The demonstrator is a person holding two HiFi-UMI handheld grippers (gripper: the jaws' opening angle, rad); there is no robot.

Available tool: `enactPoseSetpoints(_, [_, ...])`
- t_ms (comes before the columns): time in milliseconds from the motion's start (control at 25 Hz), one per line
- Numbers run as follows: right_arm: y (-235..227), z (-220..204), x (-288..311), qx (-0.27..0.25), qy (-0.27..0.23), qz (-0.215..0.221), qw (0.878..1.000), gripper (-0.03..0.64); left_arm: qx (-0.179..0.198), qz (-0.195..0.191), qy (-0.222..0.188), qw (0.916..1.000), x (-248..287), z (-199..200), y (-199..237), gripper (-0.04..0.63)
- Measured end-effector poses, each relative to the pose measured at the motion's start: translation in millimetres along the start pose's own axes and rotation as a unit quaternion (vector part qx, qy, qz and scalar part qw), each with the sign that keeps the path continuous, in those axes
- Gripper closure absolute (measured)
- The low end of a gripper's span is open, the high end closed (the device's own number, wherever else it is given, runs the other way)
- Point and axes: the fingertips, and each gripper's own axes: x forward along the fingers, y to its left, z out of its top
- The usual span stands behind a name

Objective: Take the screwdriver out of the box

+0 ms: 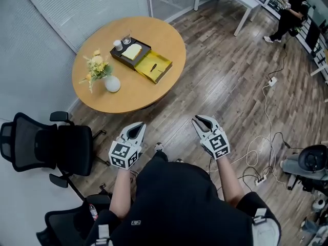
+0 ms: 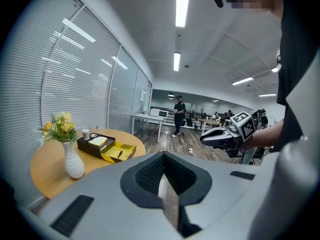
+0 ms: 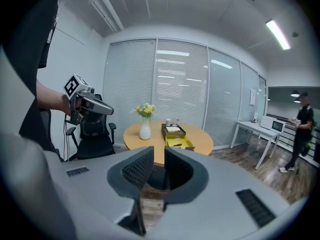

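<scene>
A black box [image 1: 125,52] with a yellow open tray [image 1: 154,66] lies on the round wooden table [image 1: 154,35]. A small dark tool, apparently the screwdriver [image 1: 154,67], rests in the yellow tray [image 3: 178,143]. Both grippers hang over the wooden floor, well short of the table and touching nothing. My left gripper [image 1: 137,125] has its pads together and is empty [image 2: 162,156]. My right gripper [image 1: 201,119] shows a narrow gap between its pads with nothing in it [image 3: 159,159]. Each gripper shows in the other's view: the right gripper [image 2: 220,136], the left gripper [image 3: 102,109].
A white vase of flowers [image 1: 111,83] and a cup [image 1: 118,44] stand on the table near the box. Black office chairs [image 1: 51,147] stand at the left. Cables and a power strip [image 1: 261,178] lie on the floor at the right. A person [image 1: 289,12] stands far off.
</scene>
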Motion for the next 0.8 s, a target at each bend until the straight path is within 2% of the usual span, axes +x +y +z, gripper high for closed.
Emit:
enactPoseSetpoints(400, [-11.9, 12.7, 48.2, 0.0, 0.017, -0.021, 1.0, 0.56, 0.003, -0.039, 0.006, 0.9992, 36.5, 13.9, 51.2, 0.589])
enactPoseSetpoints(800, [-16.5, 14.0, 76.9, 0.013, 0.034, -0.063, 0.997, 0.559, 0.016, -0.09, 0.012, 0.9957, 65.2, 22.7, 85.9, 0.589])
